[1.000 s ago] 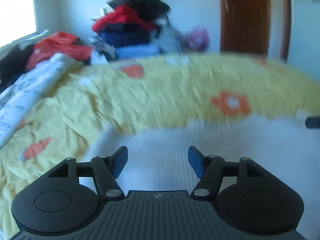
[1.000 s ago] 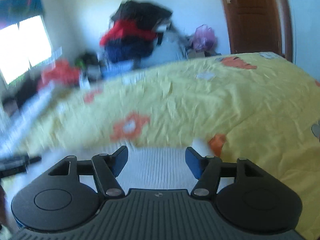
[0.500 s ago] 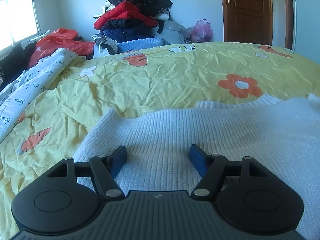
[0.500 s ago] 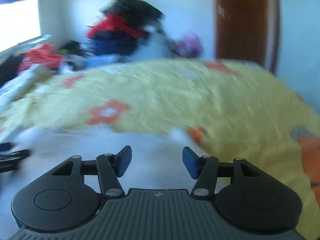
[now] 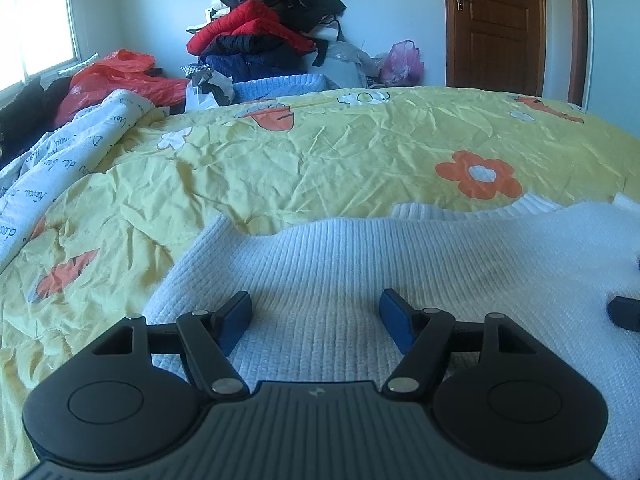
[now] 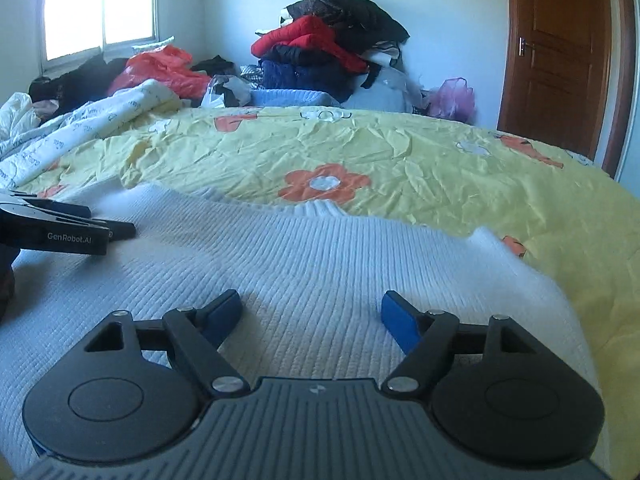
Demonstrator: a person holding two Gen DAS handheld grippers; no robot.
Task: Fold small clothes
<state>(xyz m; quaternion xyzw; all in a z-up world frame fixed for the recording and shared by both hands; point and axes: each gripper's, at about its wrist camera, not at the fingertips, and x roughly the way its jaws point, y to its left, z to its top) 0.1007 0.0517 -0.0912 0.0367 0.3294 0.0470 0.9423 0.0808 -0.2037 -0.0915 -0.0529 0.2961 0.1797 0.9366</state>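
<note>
So basically the folding hasn't really started yet, going by how things lie. Biggest thing in view is the bed with its yellow flowered sheet (image 5: 320, 160), and spread flat across the near part of it is the white knit sweater (image 5: 400, 272), ribbed collar at the far edge and no fold in the part that shows. Looks laid out and smoothed, which is probably the only step done so far. Sleeves and sides still need folding in, then the body doubled over.

Over it, the left gripper (image 5: 316, 316) hangs with jaws wide and nothing between them, just knit underneath. The right gripper (image 6: 312, 316) sits near the sweater's right side, jaws opening, also holding nothing. Whether the pads actually touch the fabric is hard to tell.
</note>
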